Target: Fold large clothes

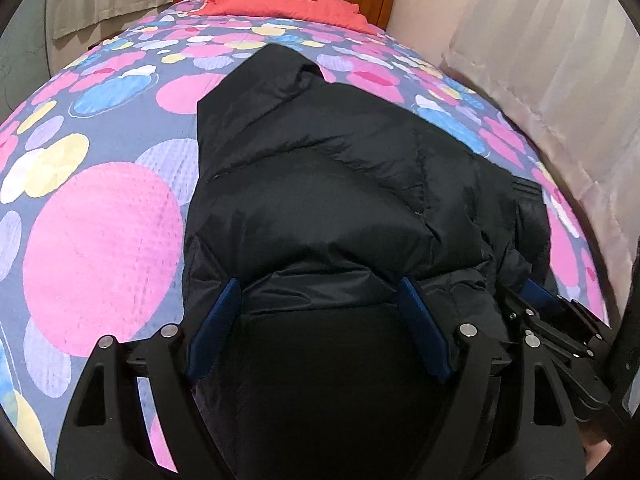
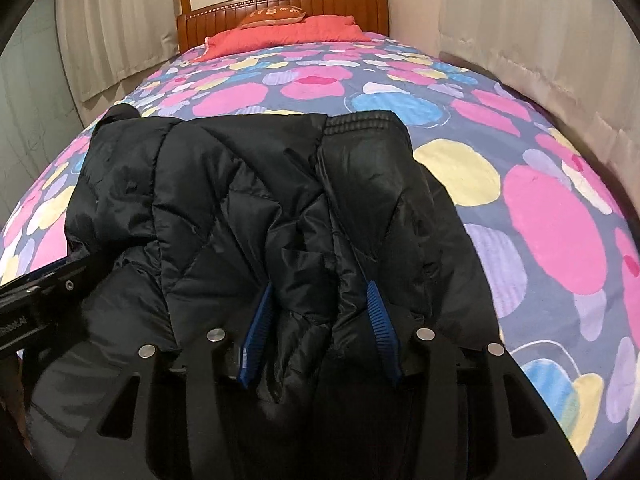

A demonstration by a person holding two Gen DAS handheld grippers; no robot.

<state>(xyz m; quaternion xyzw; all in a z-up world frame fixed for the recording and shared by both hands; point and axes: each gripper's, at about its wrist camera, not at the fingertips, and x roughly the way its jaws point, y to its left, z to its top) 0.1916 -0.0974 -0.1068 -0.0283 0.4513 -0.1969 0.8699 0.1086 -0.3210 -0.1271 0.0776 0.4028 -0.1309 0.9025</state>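
Jacket [image 2: 256, 208]: black, quilted, bunched on bed [image 2: 552, 216] near foot. Left gripper [image 1: 320, 292] and right gripper [image 2: 320, 300]: jaws spread wide, padding between, neither clamped. Step, judged: mid-fold, regrasping hem. Next: pinch edge, carry toward pillow [image 2: 280, 34].

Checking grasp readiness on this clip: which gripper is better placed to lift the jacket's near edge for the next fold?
Probably the right gripper: the black jacket bunches between its pads. The left gripper gapes wider.

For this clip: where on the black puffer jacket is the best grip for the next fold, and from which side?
Grip the black puffer jacket at its near edge, coming from the foot of the bed. The hem bunches thick there, and both the left claw and right claw straddle it.
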